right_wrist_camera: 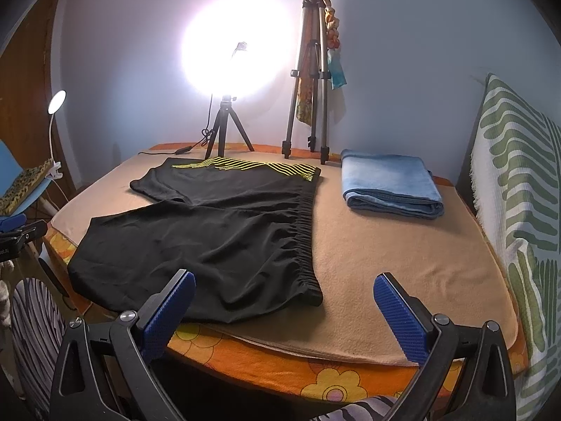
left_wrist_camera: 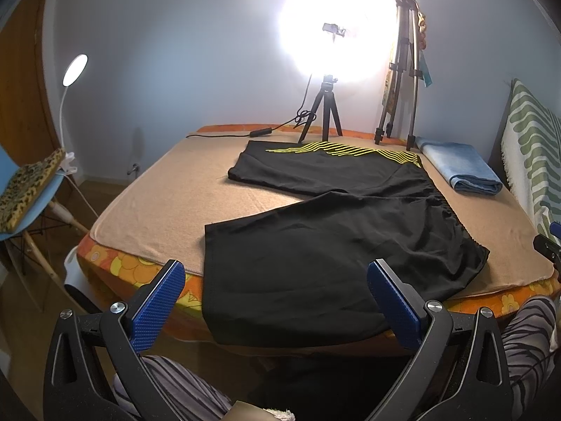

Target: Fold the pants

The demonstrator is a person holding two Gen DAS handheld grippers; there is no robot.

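Black shorts-style pants [left_wrist_camera: 333,231] with yellow stripes on the far leg lie spread flat on the tan blanket [left_wrist_camera: 147,203], waistband to the right. The near leg hangs over the bed's front edge. They also show in the right wrist view [right_wrist_camera: 217,231]. My left gripper [left_wrist_camera: 277,280] is open and empty, hovering in front of the near leg's hem. My right gripper [right_wrist_camera: 284,294] is open and empty, just in front of the near end of the waistband [right_wrist_camera: 308,245].
A folded blue towel [right_wrist_camera: 389,186] lies at the back right of the bed. A ring light on a small tripod [right_wrist_camera: 228,129] and a tall tripod [right_wrist_camera: 308,105] stand at the far edge. A green-patterned cushion [right_wrist_camera: 519,182] is at the right. A blue chair [left_wrist_camera: 24,189] stands at the left.
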